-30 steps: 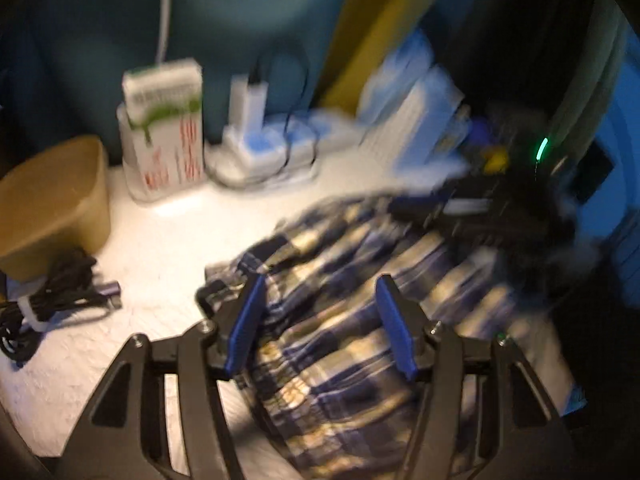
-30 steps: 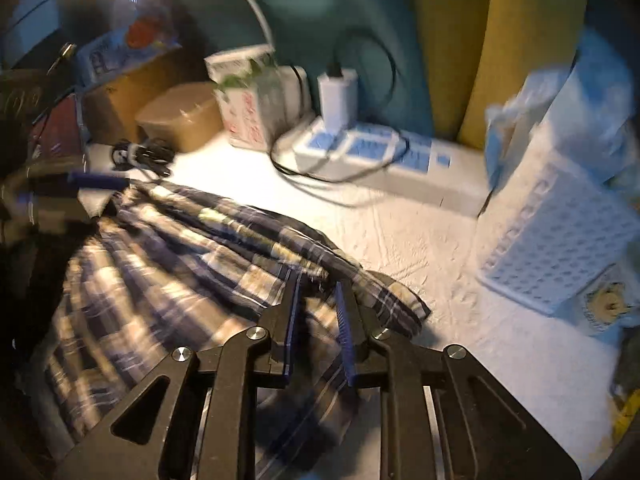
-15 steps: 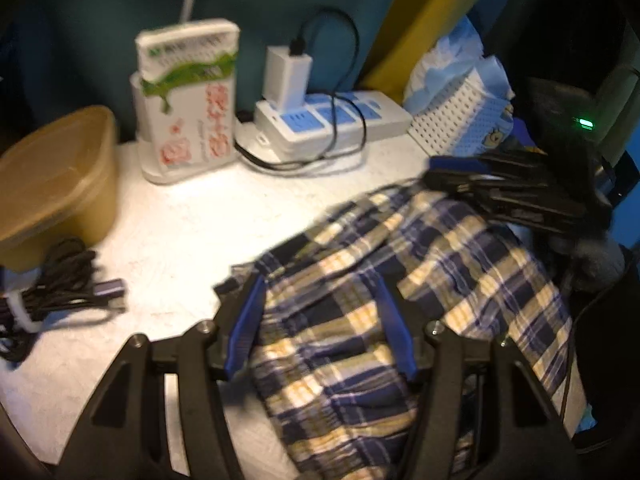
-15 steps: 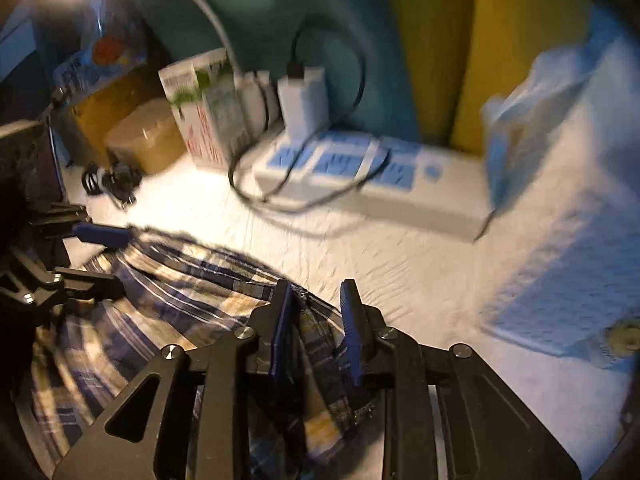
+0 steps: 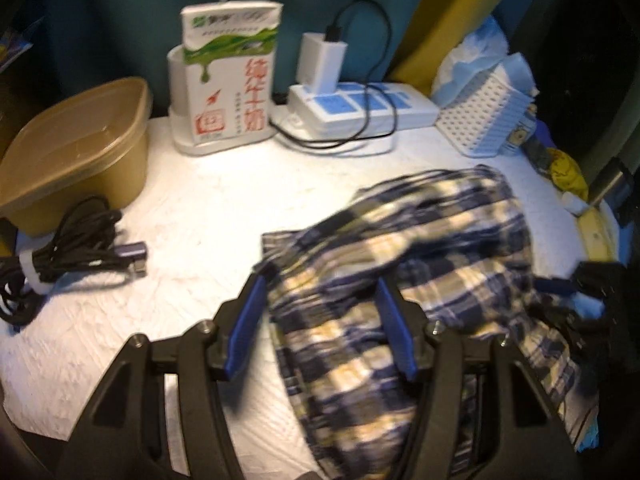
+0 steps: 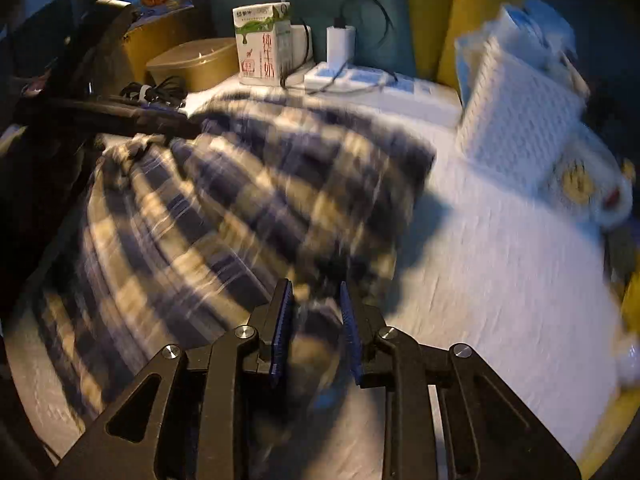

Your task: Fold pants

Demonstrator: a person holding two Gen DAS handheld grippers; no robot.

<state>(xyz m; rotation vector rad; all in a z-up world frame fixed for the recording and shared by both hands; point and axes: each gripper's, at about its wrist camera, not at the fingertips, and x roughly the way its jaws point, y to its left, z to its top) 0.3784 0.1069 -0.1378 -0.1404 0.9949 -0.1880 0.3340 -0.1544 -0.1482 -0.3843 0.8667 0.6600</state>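
The blue, cream and yellow plaid pants (image 5: 420,280) lie bunched on the white table (image 5: 200,208). My left gripper (image 5: 320,304) is open, its blue pads either side of the pants' near left part. The pants fill the left of the right wrist view (image 6: 240,208), blurred. My right gripper (image 6: 314,320) has its pads close together with a bunch of the plaid cloth between them, at the pants' right edge. The left gripper shows dark at the left of the right wrist view (image 6: 120,114).
A milk carton (image 5: 230,80), a power strip with charger (image 5: 352,100) and a white perforated basket (image 5: 484,116) stand along the back. A tan lidded tub (image 5: 76,148) and a coiled black cable (image 5: 76,240) lie at the left.
The right gripper has pulled back toward the table's near side with the cloth, dragging the pants' right edge. The pants lie more bunched. The left gripper stays open over the left part.
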